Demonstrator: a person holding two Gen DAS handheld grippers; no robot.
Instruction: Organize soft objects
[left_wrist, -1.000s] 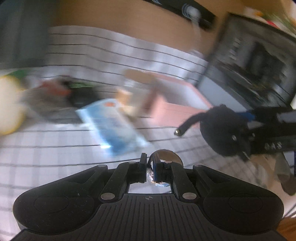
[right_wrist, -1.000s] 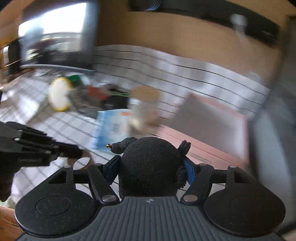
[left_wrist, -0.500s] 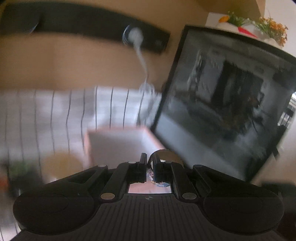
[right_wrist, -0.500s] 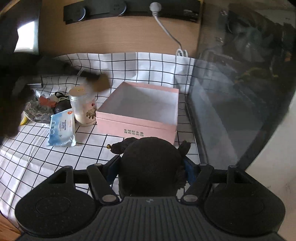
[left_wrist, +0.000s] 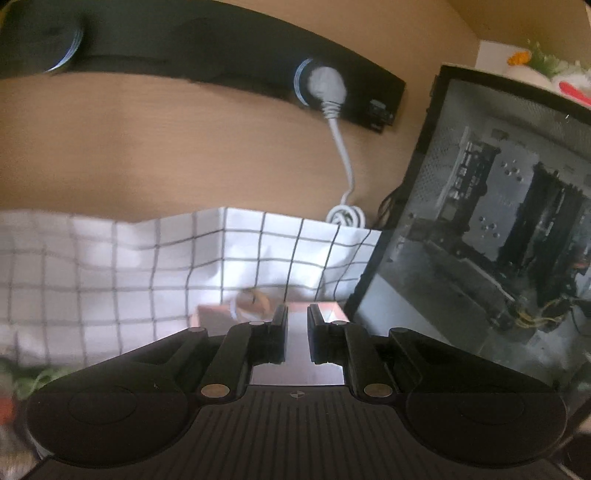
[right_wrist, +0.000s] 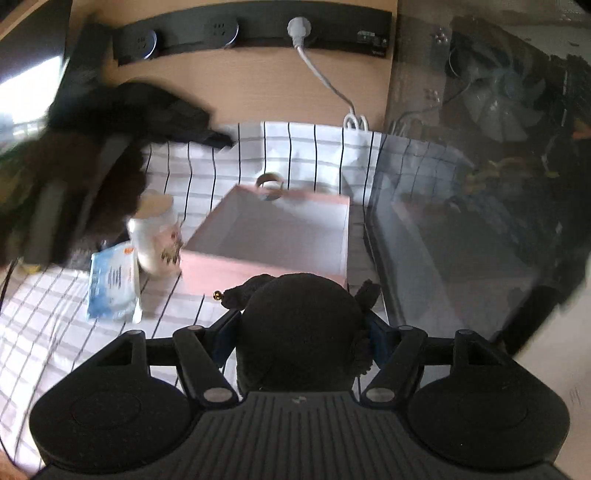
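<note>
My right gripper (right_wrist: 301, 321) is shut on a black plush toy (right_wrist: 303, 325), held just short of the near wall of the open pink box (right_wrist: 258, 266). My left gripper (left_wrist: 297, 314) hangs over the box's far end (left_wrist: 210, 314); its jaws are opening and stand a narrow gap apart with nothing between them. A small tan ring (left_wrist: 255, 301) sits loose just left of its fingertips. The right wrist view shows that ring (right_wrist: 269, 182) at the box's far rim, and the left gripper as a dark blur (right_wrist: 110, 147) at upper left.
A jar with a pale lid (right_wrist: 157, 229) and a blue wipes pack (right_wrist: 112, 284) lie left of the box on the checked cloth (right_wrist: 55, 314). A glass-sided computer case (right_wrist: 480, 184) stands close on the right. A black power strip (right_wrist: 258, 29) with a white cable runs along the wooden wall.
The left gripper swung from the clutter on the left over to the pink box, then its jaws parted and the ring left them. The right gripper carried the plush closer to the box.
</note>
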